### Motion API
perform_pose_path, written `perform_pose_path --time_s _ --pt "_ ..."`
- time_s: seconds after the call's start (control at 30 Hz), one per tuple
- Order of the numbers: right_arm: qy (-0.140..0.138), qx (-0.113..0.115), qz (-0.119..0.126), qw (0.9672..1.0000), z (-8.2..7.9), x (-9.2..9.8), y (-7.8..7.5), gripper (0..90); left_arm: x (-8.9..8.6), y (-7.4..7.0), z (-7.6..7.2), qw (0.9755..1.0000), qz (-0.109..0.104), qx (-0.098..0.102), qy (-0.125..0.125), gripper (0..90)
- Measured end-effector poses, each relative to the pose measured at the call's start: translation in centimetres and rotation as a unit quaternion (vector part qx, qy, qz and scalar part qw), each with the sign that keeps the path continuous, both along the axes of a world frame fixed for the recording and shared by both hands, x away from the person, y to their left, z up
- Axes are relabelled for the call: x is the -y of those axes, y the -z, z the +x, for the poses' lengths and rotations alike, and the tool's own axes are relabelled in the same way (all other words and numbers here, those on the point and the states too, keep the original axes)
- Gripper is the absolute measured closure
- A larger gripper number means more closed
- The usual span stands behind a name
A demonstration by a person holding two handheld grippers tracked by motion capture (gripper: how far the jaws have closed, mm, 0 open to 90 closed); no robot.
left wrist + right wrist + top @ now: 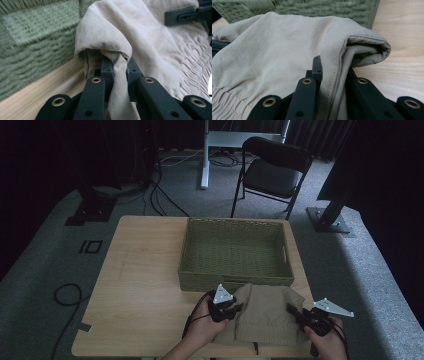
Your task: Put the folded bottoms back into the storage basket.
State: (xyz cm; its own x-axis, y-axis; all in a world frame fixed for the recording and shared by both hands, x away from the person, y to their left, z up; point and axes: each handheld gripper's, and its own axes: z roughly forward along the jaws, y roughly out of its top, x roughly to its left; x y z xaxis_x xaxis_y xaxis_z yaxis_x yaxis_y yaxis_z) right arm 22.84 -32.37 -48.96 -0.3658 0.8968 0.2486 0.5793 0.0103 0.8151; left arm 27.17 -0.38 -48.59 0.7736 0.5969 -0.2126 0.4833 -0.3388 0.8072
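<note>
Beige folded garment (pixel 262 312) lies on the counter (pixel 145 285) just in front of the green wicker basket (pixel 235 251). Left gripper (pixel 231 309) and right gripper (pixel 296 314) each pinch a fold at opposite sides, jaws clamped tight on the fabric.

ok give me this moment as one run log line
left tool: shut on beige garment left edge | right tool: shut on its right edge | garment: folded, at table's near edge | green wicker basket: just behind, nothing inside

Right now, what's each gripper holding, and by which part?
Both hold the folded beige garment. The left gripper is shut on a fold at its left edge, the right gripper on the seamed fold at its right edge.
</note>
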Motion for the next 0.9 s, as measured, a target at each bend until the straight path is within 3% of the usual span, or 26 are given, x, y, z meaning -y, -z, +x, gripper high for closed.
perform_pose_path --time_s 0.4,0.77,0.9 --pt "-0.011 0.035 0.016 0.9992 0.4 -0.9 -3.3 79.6 -1.6 -3.8 0.6 0.9995 -0.009 0.029 0.008 82.5" --pt "-0.021 0.051 0.029 0.998 2.1 -1.6 -6.3 79.6 -2.8 -6.2 2.0 0.9987 -0.019 0.047 -0.001 82.4" --pt "-0.027 0.055 0.039 0.9974 3.5 -2.2 -7.7 79.6 -3.5 -7.5 3.1 0.9985 -0.027 0.048 -0.006 82.5"
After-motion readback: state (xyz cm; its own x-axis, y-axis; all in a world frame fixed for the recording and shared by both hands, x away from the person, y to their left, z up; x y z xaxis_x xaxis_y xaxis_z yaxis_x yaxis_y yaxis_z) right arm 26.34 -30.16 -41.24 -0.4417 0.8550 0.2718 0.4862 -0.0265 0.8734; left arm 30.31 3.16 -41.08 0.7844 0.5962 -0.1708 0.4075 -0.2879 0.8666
